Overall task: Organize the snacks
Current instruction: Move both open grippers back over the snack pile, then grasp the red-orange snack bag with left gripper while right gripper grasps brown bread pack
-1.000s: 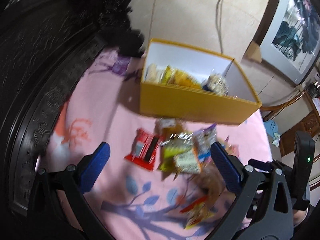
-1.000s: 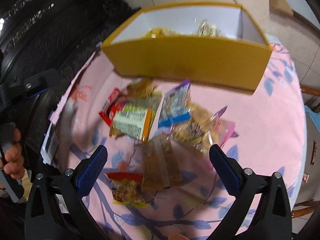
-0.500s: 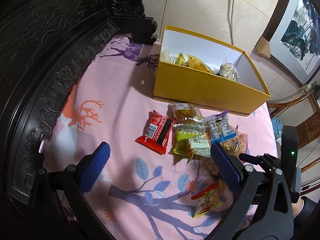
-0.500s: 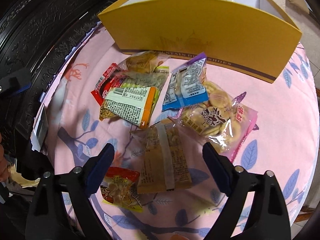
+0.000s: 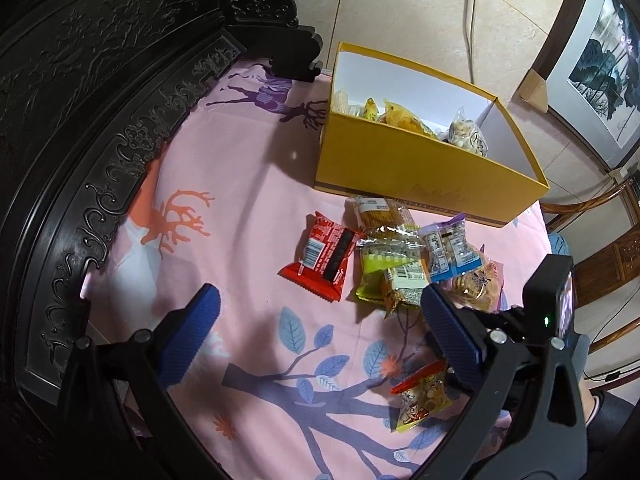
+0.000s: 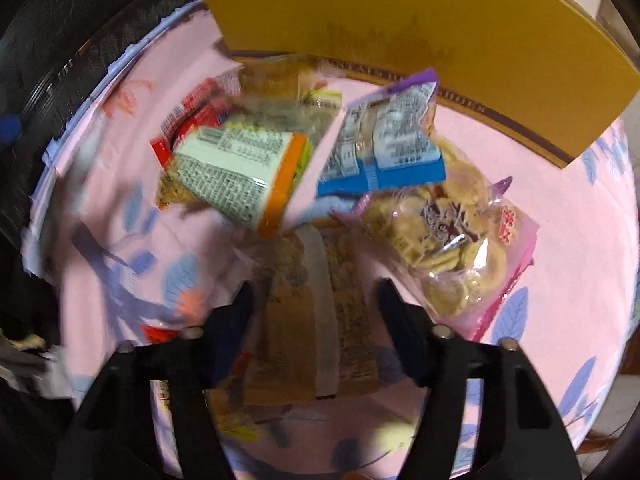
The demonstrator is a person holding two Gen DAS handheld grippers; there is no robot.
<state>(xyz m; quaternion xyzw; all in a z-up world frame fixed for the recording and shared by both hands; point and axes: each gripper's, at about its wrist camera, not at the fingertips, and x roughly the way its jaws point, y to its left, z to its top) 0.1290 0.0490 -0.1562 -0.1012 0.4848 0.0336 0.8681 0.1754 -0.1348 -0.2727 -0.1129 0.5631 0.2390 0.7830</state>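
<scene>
A yellow box point(image 5: 420, 176) holding several snacks stands on the pink cloth point(image 5: 240, 208). In front of it lie a red packet point(image 5: 324, 256), a green-yellow packet point(image 5: 384, 264), a blue-white packet point(image 6: 384, 148), a clear cookie bag point(image 6: 452, 240) and a small red-yellow packet point(image 5: 424, 396). My right gripper point(image 6: 314, 292) points steeply down, and its jaws are closing on a brown snack packet point(image 6: 312, 320), with the pads at its two long edges. My left gripper point(image 5: 318, 292) hovers open over the cloth with nothing between its fingers.
Dark carved wooden furniture point(image 5: 100, 120) runs along the left edge of the cloth. Beyond the box are a tiled floor point(image 5: 400, 12) with a white cable point(image 5: 472, 20), a framed picture point(image 5: 600, 68) and wooden chairs point(image 5: 600, 248) at the right.
My right gripper has dropped toward the brown packet, and its jaws have gone from wide apart to narrow around it. The left gripper has hardly shifted.
</scene>
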